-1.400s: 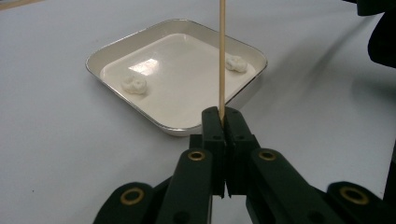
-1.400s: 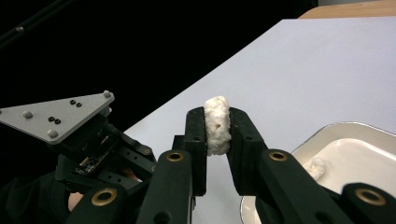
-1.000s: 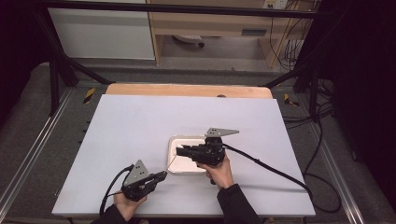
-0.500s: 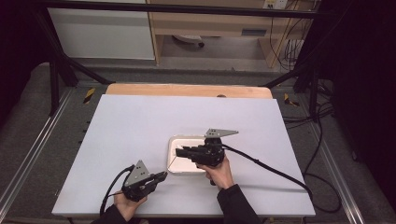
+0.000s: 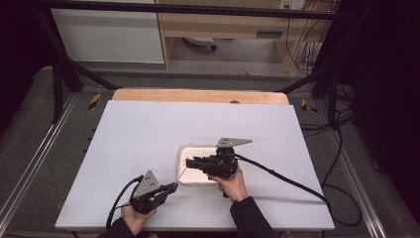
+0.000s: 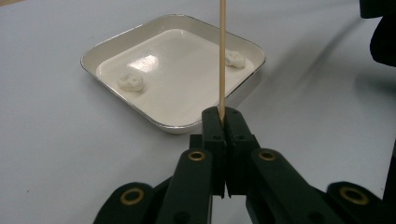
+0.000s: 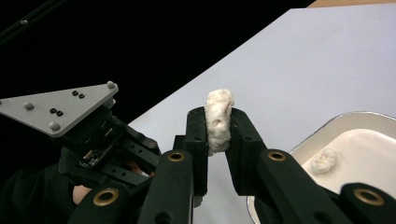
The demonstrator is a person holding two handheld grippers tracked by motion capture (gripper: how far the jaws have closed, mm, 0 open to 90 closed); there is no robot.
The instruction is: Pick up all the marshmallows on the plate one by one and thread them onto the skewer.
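Observation:
My left gripper (image 6: 222, 116) is shut on a thin wooden skewer (image 6: 222, 56) that points straight up from its jaws. Beyond it lies a shallow white tray (image 6: 126, 36) holding two small white dough-like lumps (image 6: 130, 82) (image 6: 235, 58). My right gripper (image 7: 218, 112) is shut on a third white lump (image 7: 218, 122), held above the table beside the tray (image 7: 327, 123). In the high view the right gripper (image 5: 190, 161) hovers over the tray's (image 5: 198, 145) left part. The left gripper (image 5: 171, 187) sits just below and left of it, its skewer (image 5: 182, 172) slanting toward the right jaws.
The white table (image 5: 138, 139) is open to the left, right and behind the tray. A wooden strip (image 5: 198, 95) runs along its far edge. The right gripper's cable (image 5: 287, 181) trails off to the right. Metal frame rails flank the table.

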